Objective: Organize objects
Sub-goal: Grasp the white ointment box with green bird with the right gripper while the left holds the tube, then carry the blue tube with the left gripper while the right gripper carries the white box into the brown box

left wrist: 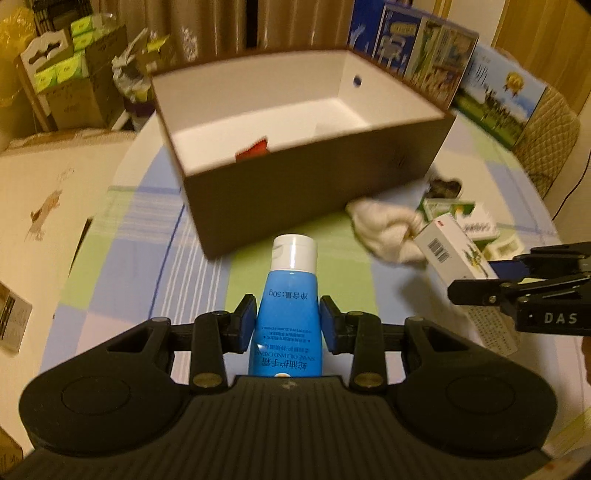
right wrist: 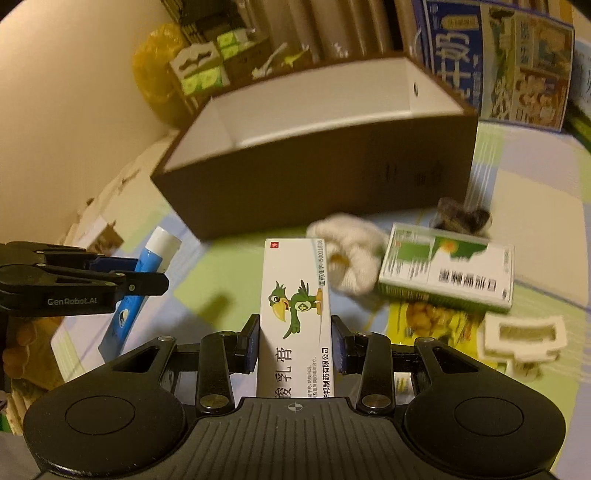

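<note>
Between left fingers (left wrist: 255, 321): blue tube (left wrist: 287, 314); right: white carton (right wrist: 294, 317) (both clamped).

Blue tube (left wrist: 287, 314), white carton (right wrist: 295, 317) (both clamped)

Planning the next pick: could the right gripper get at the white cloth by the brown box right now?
Probably not yet: the right gripper is shut on the white carton. The white cloth itself lies uncovered just ahead.

Home: curtains (left wrist: 221, 26), checked tablecloth (left wrist: 147, 258)
</note>
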The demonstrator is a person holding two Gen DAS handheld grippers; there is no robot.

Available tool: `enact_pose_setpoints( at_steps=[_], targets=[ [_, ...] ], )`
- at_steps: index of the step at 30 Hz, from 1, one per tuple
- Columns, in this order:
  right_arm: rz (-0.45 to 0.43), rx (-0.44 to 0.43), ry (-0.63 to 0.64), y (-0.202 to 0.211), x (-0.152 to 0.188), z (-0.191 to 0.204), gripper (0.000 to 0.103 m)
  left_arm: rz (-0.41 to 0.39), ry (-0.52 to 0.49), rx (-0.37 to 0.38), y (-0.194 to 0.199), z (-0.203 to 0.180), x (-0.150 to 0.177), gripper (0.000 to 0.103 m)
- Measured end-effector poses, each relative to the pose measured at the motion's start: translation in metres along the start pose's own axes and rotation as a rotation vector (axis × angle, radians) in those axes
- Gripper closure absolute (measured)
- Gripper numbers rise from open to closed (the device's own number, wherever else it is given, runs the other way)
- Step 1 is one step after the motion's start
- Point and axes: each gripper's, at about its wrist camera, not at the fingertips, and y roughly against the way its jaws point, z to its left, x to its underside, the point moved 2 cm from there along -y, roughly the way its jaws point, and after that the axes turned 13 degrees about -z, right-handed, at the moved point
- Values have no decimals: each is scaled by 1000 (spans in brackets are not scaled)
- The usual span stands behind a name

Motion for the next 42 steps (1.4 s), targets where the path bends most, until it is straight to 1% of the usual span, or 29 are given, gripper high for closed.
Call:
enact_pose_setpoints(
  at_steps=[7,13,17,22,26,31,36,42],
  targets=[
    [-63,4,7,4,-33,-1,68,-60,6,22,5,5,-32,71],
    [-119,18,7,-4,-73,-8,68,-112,26,30,1,17,-66,71],
    [-155,34,13,-14,-104,-14,68,-154,18,16,-6,24,-95,71],
    [-187,58,20,-31,-142,-23,68,-181,17,-14,-25,36,-127,71],
    [-195,90,29,-49,-166,-32,68,-191,25,-40,-46,46,-152,71],
    [-182,130,40,-73,-184,-43,68,-177,28,-73,-76,55,-170,71],
    [-152,156,38,-97,-190,-55,68,-133,39,-98,-104,62,-171,71],
    [-108,184,43,-123,-191,-68,68,-86,45,-112,-126,66,-163,71]
  ],
)
